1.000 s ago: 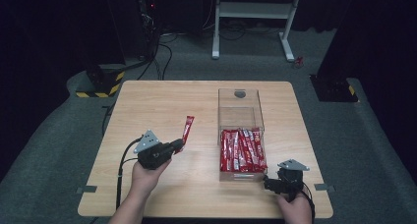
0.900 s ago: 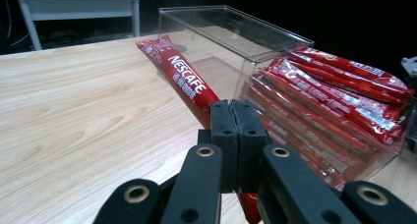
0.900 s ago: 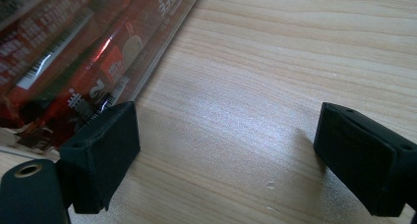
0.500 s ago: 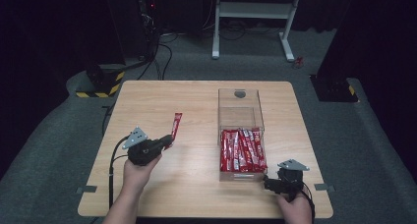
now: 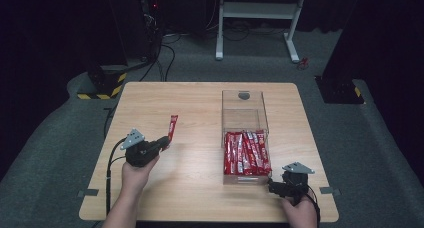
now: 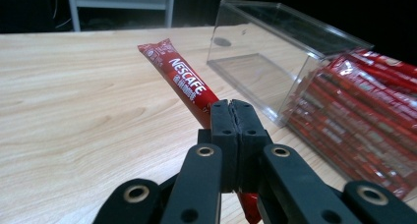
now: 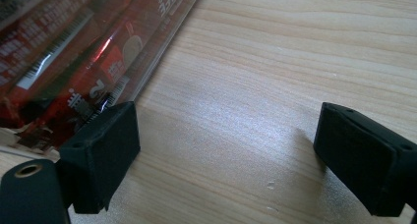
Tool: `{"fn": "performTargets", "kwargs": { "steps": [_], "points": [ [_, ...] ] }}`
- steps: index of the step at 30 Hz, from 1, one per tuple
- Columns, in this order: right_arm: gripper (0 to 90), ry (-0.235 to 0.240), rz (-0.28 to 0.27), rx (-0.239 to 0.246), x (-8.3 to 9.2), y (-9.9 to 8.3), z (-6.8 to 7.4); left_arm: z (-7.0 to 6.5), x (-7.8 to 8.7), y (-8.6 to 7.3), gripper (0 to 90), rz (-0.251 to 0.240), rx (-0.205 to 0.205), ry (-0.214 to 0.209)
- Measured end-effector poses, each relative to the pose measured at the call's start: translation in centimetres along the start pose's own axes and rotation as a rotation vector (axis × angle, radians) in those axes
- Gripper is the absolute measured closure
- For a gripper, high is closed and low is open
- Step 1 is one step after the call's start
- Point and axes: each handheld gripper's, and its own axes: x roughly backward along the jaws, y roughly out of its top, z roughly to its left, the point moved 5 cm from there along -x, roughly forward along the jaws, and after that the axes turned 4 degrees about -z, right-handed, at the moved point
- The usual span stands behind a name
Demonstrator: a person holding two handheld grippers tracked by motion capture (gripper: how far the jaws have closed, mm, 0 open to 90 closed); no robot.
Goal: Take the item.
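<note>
A red Nescafe stick sachet (image 6: 183, 84) is pinched at its near end by my left gripper (image 6: 235, 117), whose jaws are shut on it. In the high view the same sachet (image 5: 172, 127) points away over the table's left half, ahead of the left gripper (image 5: 163, 142). A clear plastic box (image 5: 243, 114) right of centre holds several red sachets (image 5: 246, 152) in its near end. My right gripper (image 5: 274, 186) rests low at the box's near right corner, jaws wide open around bare wood (image 7: 226, 135), with the box wall (image 7: 74, 52) just beside one jaw.
The wooden table (image 5: 200, 103) has open surface at its middle and far left. Cables trail from both grippers off the near edge. Beyond the table stand a white frame (image 5: 257, 10) and dark equipment on grey carpet.
My left gripper has carried the sachet leftward and toward the near side, away from the box. The right gripper has stayed still.
</note>
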Motion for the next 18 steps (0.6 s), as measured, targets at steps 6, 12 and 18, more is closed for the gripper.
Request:
{"fn": "performTargets", "kwargs": {
  "steps": [6,12,18],
  "points": [
    [9.9,0.0,0.0,0.001,0.0,0.0,0.0,0.7,-0.9,-1.2,89.0,0.041,0.026,0.013],
    [9.9,0.0,0.0,0.001,0.0,0.0,0.0,0.4,-1.9,-2.2,89.0,0.082,0.011,0.016],
    [9.9,0.0,0.0,0.0,0.0,0.0,0.0,-0.1,-2.9,-3.1,89.0,0.126,-0.013,0.02]
  ]
}}
